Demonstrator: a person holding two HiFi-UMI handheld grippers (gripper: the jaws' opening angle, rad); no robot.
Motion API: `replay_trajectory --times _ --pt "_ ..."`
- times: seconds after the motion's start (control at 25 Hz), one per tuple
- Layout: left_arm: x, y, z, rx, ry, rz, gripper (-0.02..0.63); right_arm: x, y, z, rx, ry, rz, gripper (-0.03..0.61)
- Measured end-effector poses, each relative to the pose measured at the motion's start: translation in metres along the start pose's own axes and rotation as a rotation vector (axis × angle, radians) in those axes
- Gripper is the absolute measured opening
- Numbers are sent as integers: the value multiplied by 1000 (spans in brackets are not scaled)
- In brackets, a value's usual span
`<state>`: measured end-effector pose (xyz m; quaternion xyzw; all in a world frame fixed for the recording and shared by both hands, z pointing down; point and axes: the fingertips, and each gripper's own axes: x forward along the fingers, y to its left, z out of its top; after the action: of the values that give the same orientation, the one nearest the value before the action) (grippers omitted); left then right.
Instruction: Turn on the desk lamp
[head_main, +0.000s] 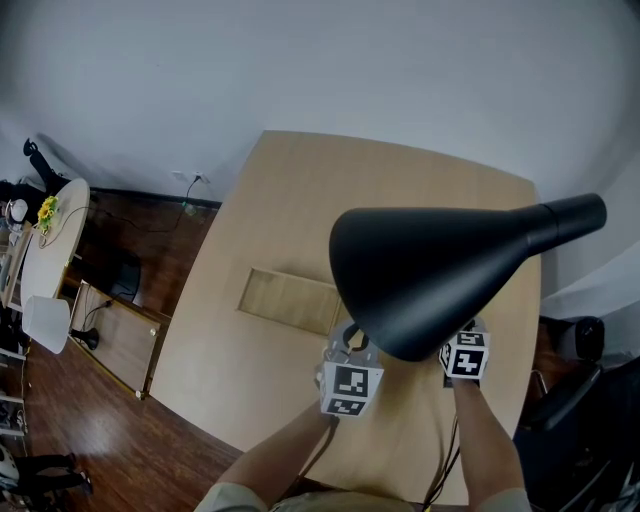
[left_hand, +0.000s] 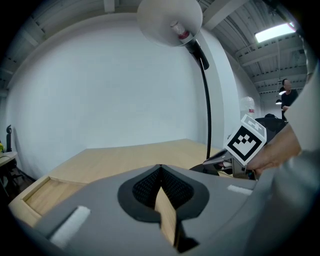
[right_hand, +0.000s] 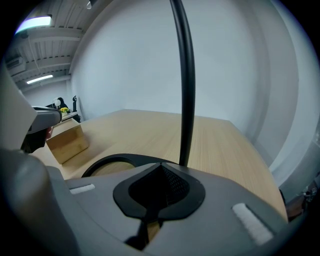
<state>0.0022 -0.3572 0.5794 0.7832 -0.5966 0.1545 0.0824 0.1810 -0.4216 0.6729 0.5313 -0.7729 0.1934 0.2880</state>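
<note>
The black desk lamp's shade (head_main: 430, 270) fills the middle of the head view and hides the lamp's base there. From below, in the left gripper view, the shade (left_hand: 170, 20) shows white inside and its bulb (left_hand: 178, 28) is unlit. The thin black stem (right_hand: 186, 85) rises from a black ring base (right_hand: 107, 162) directly ahead of my right gripper (right_hand: 161, 169), which is shut on nothing. My left gripper (left_hand: 160, 170), also shut and holding nothing, sits to the left of the base. The right gripper's marker cube (head_main: 465, 357) pokes out under the shade.
A shallow wooden box (head_main: 290, 297) lies on the light wooden table (head_main: 300, 200), left of the lamp; it also appears in the right gripper view as a wooden box (right_hand: 67, 140). A wall stands behind the table. A dark chair (head_main: 575, 400) stands at the right.
</note>
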Motion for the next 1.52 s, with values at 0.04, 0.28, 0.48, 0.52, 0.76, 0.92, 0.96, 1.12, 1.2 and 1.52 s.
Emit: replay_trajectory --times 0.04,0.28,0.48,0.52,0.76,0.92,0.96,1.12,1.2,1.52 --pt "1 0 0 0 3 0 0 1 0 -1 1 3 2 0" --pt "3 -7 -7 -2 22 -18 0 4 1 -3 11 7 8 0" --pt "1 -11 -6 -2 21 -24 0 1 -1 2 44 11 8 0" --pt "1 -11 -5 -1 18 -26 0 1 -1 2 47 13 6 0" --pt "-5 -10 4 2 3 -26 0 -9 2 10 23 -20 -6 0" --pt "-14 -10 8 -1 -10 -35 0 -29 6 26 28 -78 -16 0" --pt "-17 -10 10 -2 -15 -37 0 -36 8 31 30 -97 -16 0" --pt "-35 -8 25 -10 -38 -46 0 -73 21 50 38 -180 -16 0" --pt "-49 -6 36 -15 -54 -51 0 -97 28 57 46 -222 -22 0" --pt "-116 4 64 -19 -116 -80 0 -186 61 73 60 -339 -67 0"
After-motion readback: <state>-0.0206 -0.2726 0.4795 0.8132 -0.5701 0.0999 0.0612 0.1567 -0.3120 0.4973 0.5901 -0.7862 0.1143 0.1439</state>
